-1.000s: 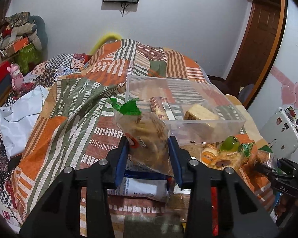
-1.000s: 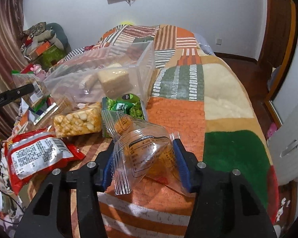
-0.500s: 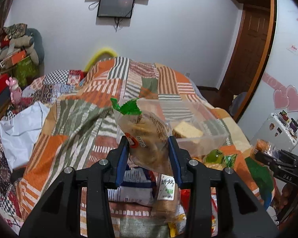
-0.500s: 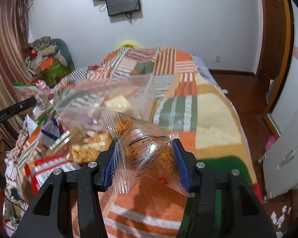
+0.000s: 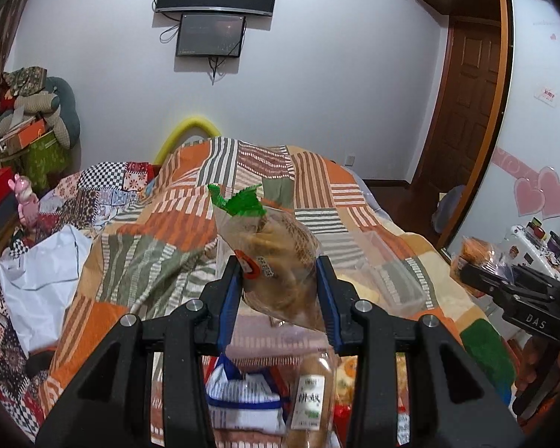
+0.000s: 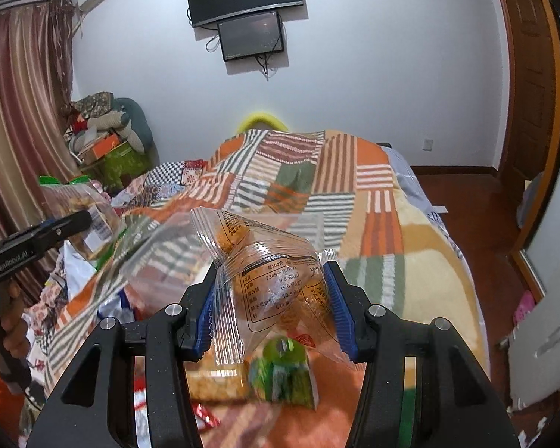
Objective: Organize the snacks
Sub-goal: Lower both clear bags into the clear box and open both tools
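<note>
Snack bags are held above the quilt: the left gripper pinches a green-topped biscuit bag and the right gripper pinches a clear printed bag. The clear box lies below, more snacks crowd the near edge, and the quilt's right side is bare.

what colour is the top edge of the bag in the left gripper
Green, on the snack bag held by the left gripper; clearest in left wrist view.

I see bed under patchwork blanket; clear bin mid-bed, snack packets heaped at near edge.
</note>
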Tool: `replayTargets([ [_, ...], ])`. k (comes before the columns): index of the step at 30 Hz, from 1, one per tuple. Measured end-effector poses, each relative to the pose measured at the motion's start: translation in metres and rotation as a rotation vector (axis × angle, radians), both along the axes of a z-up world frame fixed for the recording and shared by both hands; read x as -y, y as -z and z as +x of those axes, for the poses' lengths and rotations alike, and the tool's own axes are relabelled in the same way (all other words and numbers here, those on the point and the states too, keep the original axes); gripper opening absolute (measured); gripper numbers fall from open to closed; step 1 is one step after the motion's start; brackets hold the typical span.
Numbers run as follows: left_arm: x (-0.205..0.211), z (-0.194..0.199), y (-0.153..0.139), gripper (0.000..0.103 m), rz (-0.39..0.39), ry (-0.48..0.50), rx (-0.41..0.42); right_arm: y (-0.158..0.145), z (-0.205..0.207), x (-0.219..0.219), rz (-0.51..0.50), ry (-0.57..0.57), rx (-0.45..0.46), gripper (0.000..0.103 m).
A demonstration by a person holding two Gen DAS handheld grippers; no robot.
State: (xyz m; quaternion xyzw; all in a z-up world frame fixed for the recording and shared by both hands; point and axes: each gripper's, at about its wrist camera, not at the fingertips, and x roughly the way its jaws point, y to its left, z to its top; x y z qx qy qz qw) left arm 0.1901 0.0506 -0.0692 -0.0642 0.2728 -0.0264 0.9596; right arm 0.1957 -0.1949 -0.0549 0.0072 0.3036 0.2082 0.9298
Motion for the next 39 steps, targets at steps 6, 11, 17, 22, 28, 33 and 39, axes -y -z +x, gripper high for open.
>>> replayTargets([
  [6,-0.001,0.026,0.009,0.039,0.006,0.003,-0.036,-0.005,0.019,-0.014,-0.003,-0.009,0.015,0.049],
  [11,-0.001,0.045,0.022,0.039,0.013,0.008,-0.082,-0.004,0.035,-0.026,-0.012,-0.03,0.002,0.049],
  [17,-0.002,0.065,0.039,0.039,0.026,0.01,-0.135,0.005,0.054,-0.039,-0.029,-0.06,-0.038,0.049],
  [22,-0.002,0.079,0.053,0.039,0.036,0.023,-0.178,0.02,0.076,-0.049,-0.041,-0.08,-0.109,0.049],
  [28,-0.003,0.092,0.069,0.039,0.021,0.04,-0.23,0.031,0.093,-0.059,-0.075,-0.09,-0.169,0.049],
  [33,-0.001,0.098,0.077,0.039,0.012,0.048,-0.26,0.039,0.104,-0.064,-0.09,-0.096,-0.216,0.049],
  [39,-0.003,0.099,0.079,0.039,0.008,0.022,-0.258,0.049,0.114,-0.068,-0.129,-0.084,-0.246,0.051],
])
